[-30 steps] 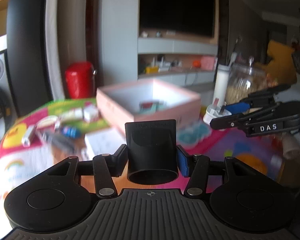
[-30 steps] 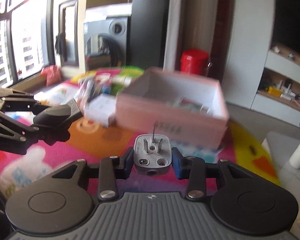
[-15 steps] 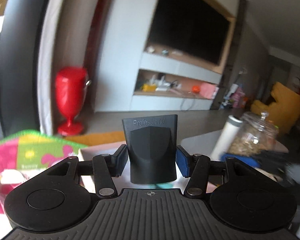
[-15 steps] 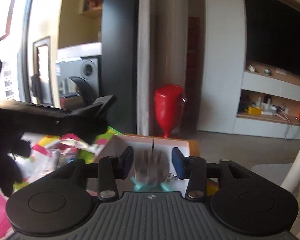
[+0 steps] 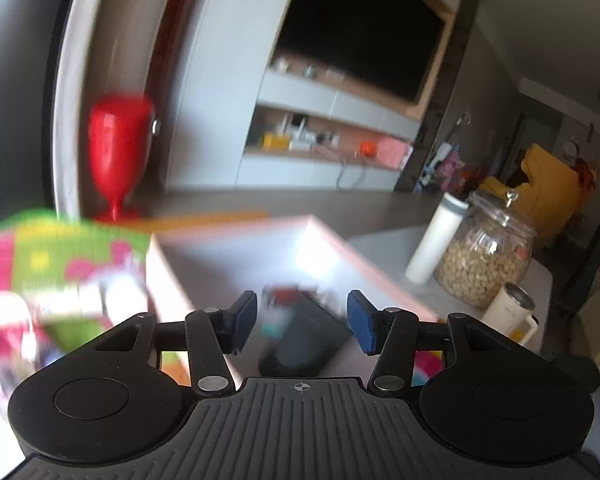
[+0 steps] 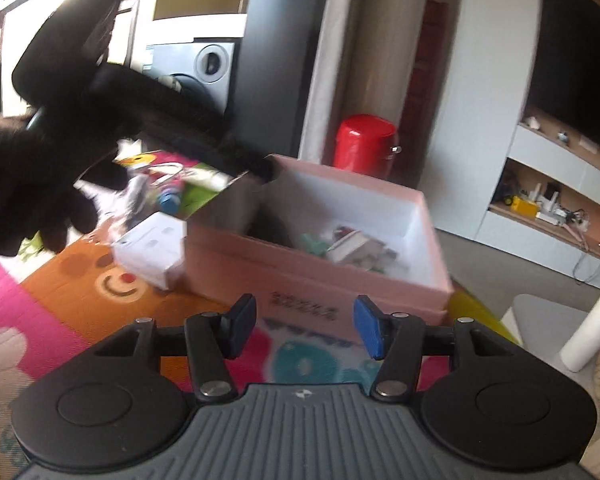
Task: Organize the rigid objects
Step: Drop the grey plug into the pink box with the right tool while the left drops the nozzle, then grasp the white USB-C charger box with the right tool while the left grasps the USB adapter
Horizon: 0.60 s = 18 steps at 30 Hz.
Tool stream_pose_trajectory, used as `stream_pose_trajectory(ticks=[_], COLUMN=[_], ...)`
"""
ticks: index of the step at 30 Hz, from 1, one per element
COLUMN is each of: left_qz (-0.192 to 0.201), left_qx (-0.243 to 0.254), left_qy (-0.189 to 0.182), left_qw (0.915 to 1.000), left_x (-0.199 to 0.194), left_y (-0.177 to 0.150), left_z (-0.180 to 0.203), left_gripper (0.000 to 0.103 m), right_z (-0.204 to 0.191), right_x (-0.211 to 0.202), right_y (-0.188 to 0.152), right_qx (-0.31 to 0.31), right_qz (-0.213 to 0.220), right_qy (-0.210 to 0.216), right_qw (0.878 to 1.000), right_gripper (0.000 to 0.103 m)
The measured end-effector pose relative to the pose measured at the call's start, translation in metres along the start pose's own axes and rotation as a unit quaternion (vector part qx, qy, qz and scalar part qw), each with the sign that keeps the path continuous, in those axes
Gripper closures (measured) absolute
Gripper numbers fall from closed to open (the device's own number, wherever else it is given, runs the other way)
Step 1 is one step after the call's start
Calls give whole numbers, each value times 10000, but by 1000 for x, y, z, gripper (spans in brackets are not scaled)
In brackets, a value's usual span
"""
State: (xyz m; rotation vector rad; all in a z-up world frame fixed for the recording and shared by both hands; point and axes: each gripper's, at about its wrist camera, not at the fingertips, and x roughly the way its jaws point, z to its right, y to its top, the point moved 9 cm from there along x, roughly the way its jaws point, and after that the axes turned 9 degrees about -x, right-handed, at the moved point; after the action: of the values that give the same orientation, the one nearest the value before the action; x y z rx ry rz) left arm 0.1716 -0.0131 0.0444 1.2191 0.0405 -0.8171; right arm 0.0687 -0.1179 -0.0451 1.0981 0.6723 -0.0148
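Note:
A pink cardboard box (image 6: 300, 280) with a white inside stands on the colourful mat and holds several small items (image 6: 352, 248). My left gripper (image 5: 302, 322) is open over the box (image 5: 364, 276); a black nozzle (image 5: 304, 340), blurred, lies free below its fingers inside the box. My right gripper (image 6: 304, 328) is open and empty, just in front of the box's near wall. The left gripper (image 6: 266, 168) shows as a dark shape over the box's far left corner in the right wrist view.
A white box (image 6: 148, 252) and several small items (image 6: 168, 196) lie on the mat left of the pink box. A red bin (image 6: 366, 144) stands behind. A glass jar (image 5: 484, 260), a white bottle (image 5: 436, 240) and a cup (image 5: 508, 316) stand to the right.
Both grippers have opened. The black nozzle has left my left gripper and the grey plug has left my right gripper, over the pink box. The right gripper has drawn back to the box's front.

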Motion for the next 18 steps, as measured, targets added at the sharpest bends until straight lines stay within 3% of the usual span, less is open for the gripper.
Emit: stream_pose_trajectory(ticks=[2,4,7,11,18], left_qz=[221,158,-113,-561,-993], left_qx=[116,-85,-717,-1535,-1528], left_qy=[260,329,357,246,196], left_qw=[9993,9993,9967,9862,9831], left_x=[-8,-10,-10,-8,-27], left_y=[9,12,2,-28,-78], left_z=[5,-7,-45,-92,-104], left_gripper=[48,48,49,49,53], right_z=[-4,-5,-7,-10,-18], right_x=[-2,-4,-11,-15,-10], right_y=[1,0,-4,-12,-21], right_qx=[-36,-48,-11,73,115], right_qz=[18,33,37,1,-193], right_qy=[19,10,44,125,328], right_qw=[10000,10000,10000,9999,9992], right_gripper=[49,49,49,49,49])
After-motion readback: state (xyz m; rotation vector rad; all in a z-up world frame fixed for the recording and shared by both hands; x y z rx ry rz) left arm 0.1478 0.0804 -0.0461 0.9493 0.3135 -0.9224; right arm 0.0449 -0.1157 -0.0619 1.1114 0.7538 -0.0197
